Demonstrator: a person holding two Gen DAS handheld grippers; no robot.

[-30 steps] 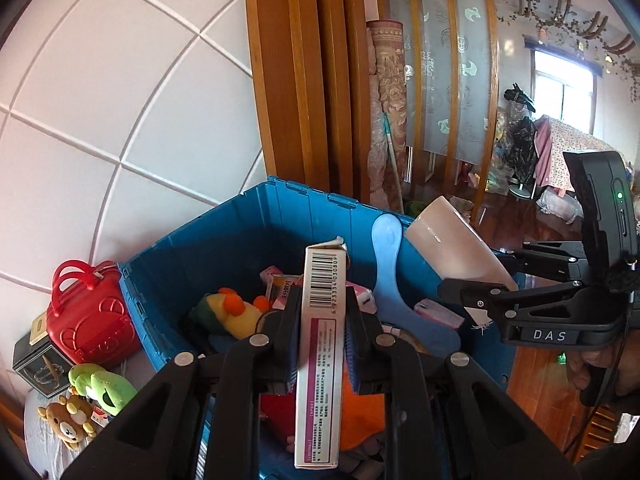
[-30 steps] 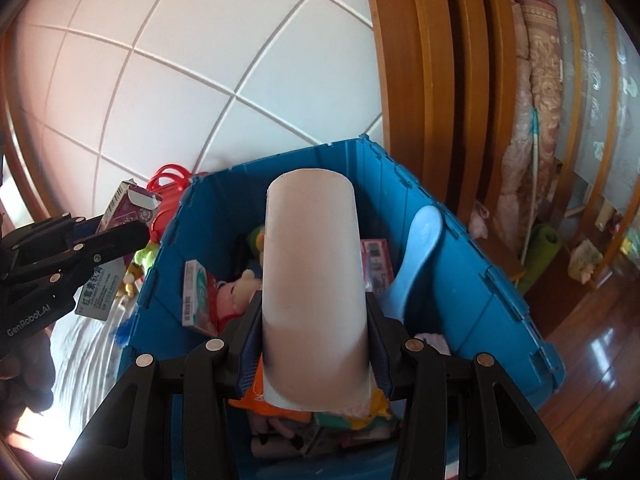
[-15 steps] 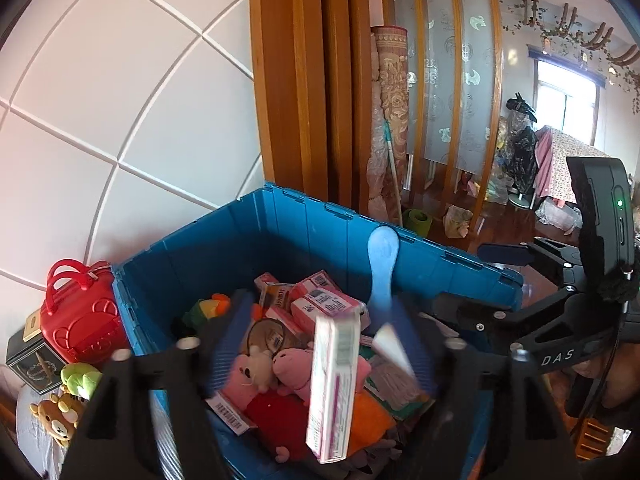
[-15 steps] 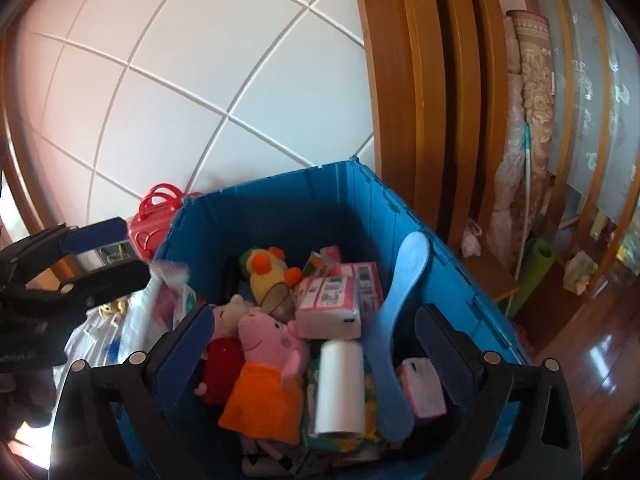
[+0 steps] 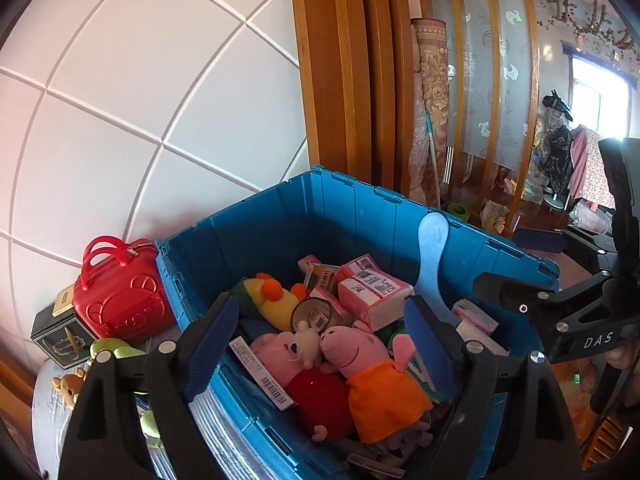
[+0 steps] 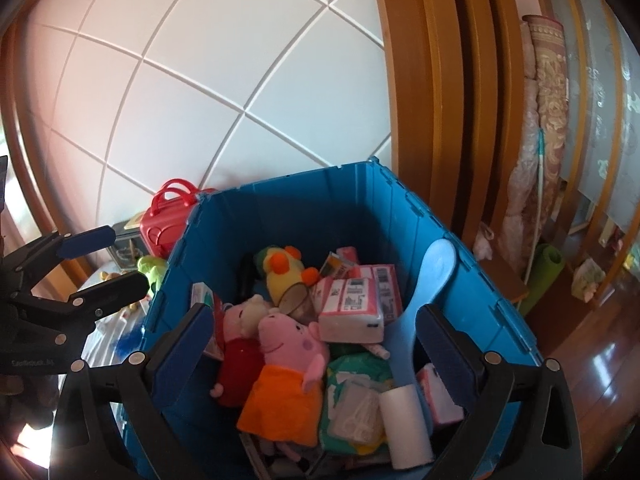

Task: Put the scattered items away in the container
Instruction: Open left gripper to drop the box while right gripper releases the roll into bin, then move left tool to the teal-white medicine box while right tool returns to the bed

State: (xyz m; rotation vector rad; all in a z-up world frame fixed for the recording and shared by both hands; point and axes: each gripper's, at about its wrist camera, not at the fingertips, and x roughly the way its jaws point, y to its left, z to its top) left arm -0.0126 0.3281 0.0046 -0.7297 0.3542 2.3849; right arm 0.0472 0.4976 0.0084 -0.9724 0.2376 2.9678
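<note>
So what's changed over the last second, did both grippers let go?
Yes. The left gripper opened and dropped its narrow box into the blue crate; the right gripper opened and dropped the white roll, now lying in the crate. The plush pigs, blue scoop and red case stayed put.

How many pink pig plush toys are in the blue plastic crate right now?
2: the pink pig plush in an orange dress mid-crate, and the pink pig plush in a red dress just left, touching it. The blue plastic crate is cluttered, so others may be buried.

blue bin [image 6: 304, 208], heaped toys [image 6: 288, 344], boxes [image 6: 352, 304]
</note>
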